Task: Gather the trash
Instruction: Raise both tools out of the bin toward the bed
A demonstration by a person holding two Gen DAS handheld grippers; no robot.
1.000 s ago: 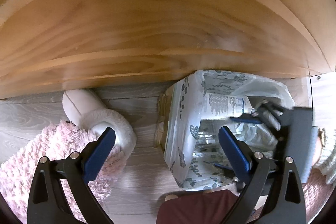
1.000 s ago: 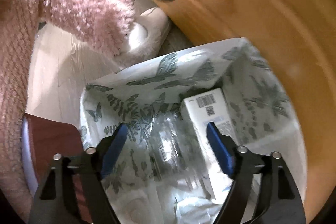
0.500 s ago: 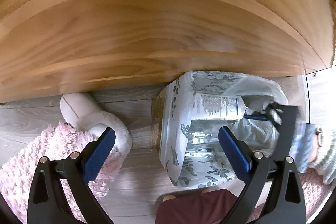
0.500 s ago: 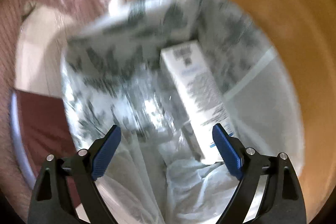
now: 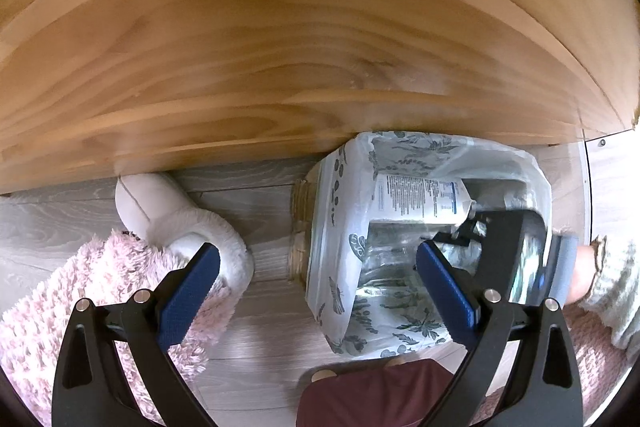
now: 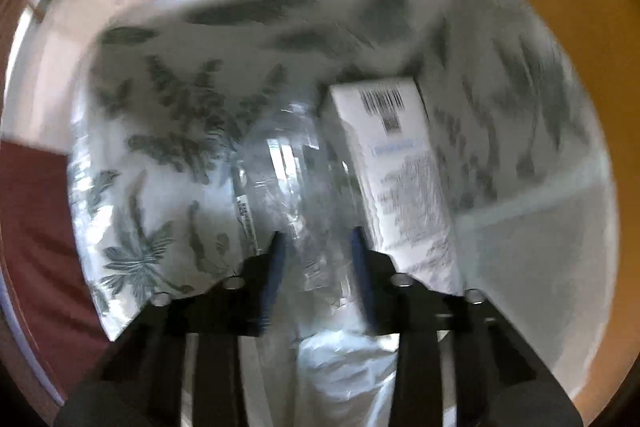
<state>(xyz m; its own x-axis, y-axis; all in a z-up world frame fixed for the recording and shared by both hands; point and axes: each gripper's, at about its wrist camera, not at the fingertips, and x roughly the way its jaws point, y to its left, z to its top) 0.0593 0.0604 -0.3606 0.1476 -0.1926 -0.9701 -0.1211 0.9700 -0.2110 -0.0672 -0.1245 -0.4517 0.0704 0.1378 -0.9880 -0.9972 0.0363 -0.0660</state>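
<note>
left gripper [image 5: 316,279] hovering spread wide, lower frame, over floor; nothing between its pads | right gripper [image 6: 316,255] reaching inside leaf-print bin bag [image 6: 168,131], frame centre; jaws narrowed around clear plastic [image 6: 296,179]; contact blurred | white carton [image 6: 400,163] leaning just right of it

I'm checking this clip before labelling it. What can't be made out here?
- Right wrist view: motion blur hides whether the right gripper, jaws close together, grips the clear plastic in the bin bag.
- Carton: small print unreadable.
- Left wrist view: right gripper covers the bag's far side.
- Left gripper: open, empty.
</note>
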